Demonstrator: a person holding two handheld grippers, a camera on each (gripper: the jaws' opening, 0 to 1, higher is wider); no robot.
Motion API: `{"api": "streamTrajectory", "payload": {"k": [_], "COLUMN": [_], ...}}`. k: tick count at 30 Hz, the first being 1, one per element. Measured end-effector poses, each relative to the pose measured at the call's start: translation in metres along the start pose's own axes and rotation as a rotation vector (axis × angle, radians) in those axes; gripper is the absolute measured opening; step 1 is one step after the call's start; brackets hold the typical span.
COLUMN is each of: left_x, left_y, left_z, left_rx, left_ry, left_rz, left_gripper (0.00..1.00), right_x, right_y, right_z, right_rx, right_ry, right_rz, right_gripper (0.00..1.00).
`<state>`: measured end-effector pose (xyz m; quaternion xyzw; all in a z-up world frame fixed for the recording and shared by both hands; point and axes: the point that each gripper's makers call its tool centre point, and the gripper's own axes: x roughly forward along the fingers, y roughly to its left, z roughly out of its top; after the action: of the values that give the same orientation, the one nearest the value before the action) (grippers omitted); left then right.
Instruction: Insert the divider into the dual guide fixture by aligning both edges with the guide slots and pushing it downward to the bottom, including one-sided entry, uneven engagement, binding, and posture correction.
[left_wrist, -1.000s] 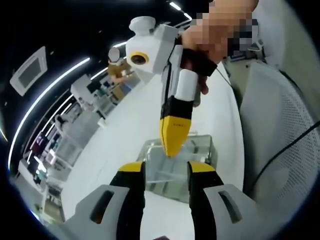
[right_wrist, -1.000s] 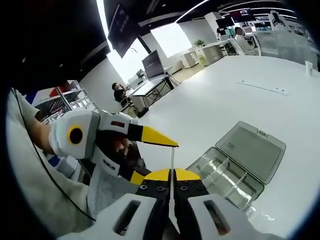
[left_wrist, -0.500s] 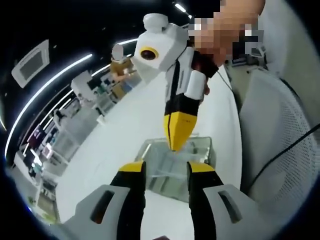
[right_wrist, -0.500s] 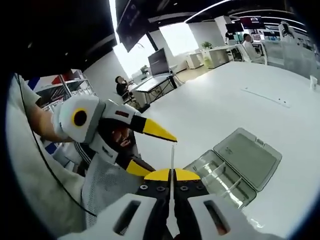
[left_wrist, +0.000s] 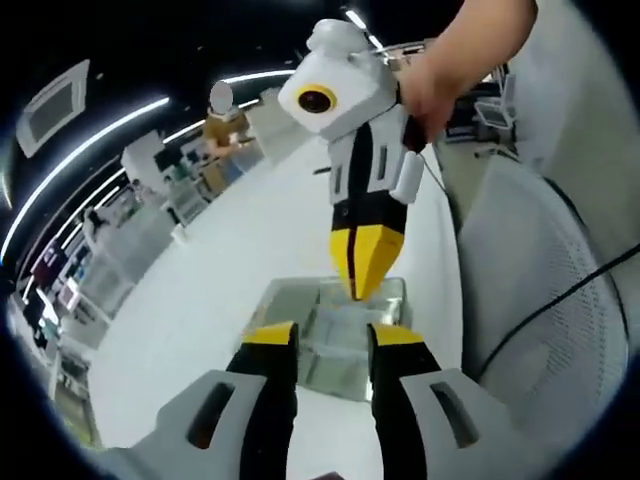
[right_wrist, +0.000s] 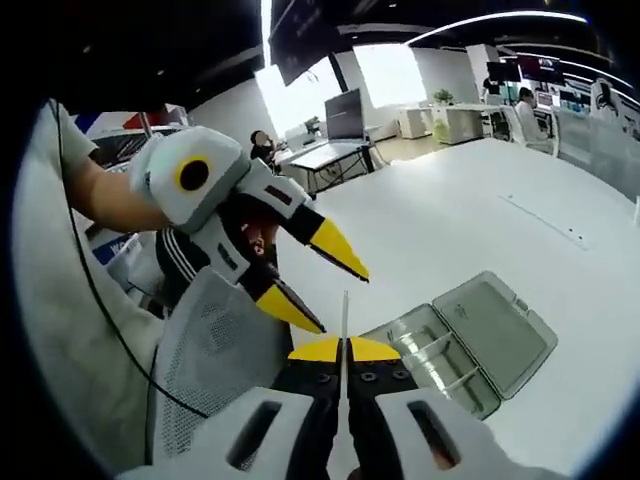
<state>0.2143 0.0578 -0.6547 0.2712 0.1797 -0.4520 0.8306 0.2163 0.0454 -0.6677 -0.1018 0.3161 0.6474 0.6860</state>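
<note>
- In the right gripper view, the right gripper (right_wrist: 343, 352) is pinching a thin clear divider (right_wrist: 344, 318) between its closed yellow-tipped jaws; the divider is standing up edge-on from the jaw tips.
- Beyond the jaws and to the right in that view, a clear plastic box (right_wrist: 440, 362) is lying open on the white table (right_wrist: 470, 230), its lid (right_wrist: 495, 324) folded flat on the far right side.
- The box's tray is showing thin upright partitions and guide ribs; the divider is being held above the near left end of the tray, not touching it.
- The left gripper (right_wrist: 318, 285) is reaching in from the left in that view, its two yellow tips spread apart and holding nothing, just left of the divider.
- A hand (right_wrist: 110, 195) is gripping the back of it.
- In the left gripper view, the left gripper (left_wrist: 331, 333) is showing its own jaws open, with the clear box (left_wrist: 345, 330) visible between and beyond them on the table (left_wrist: 220, 290).
- The right gripper (left_wrist: 362, 282) is pointing down from above in this view, tips closed together over the far part of the box; the divider itself is too thin to make out here.
- A hand (left_wrist: 440, 85) is holding that gripper at the top.
- A white mesh chair back (left_wrist: 530, 290) is standing to the right of the table, with a dark cable crossing it.
</note>
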Motion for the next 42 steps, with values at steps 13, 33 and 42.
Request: {"api": "streamTrajectory", "payload": {"k": [13,33,42], "left_x": [0.0,0.003,0.001], "left_y": [-0.009,-0.018,-0.02], "left_z": [0.003,0.005,0.008], "left_rx": [-0.03,-0.065,-0.077], "left_ry": [0.028,0.069,0.076], "left_rz": [-0.147,-0.274,-0.31], "left_gripper": [0.15,0.03,0.01], "right_x": [-0.001,-0.003,-0.003], "right_y": [0.01,0.016,0.016], "right_z": [0.001,-0.003,-0.003], "right_rx": [-0.12,-0.225,-0.263], "right_ry": [-0.006,0.011,0.016], "right_rz": [0.031,0.056,0.064], "right_gripper": [0.0,0.0,0.0]}}
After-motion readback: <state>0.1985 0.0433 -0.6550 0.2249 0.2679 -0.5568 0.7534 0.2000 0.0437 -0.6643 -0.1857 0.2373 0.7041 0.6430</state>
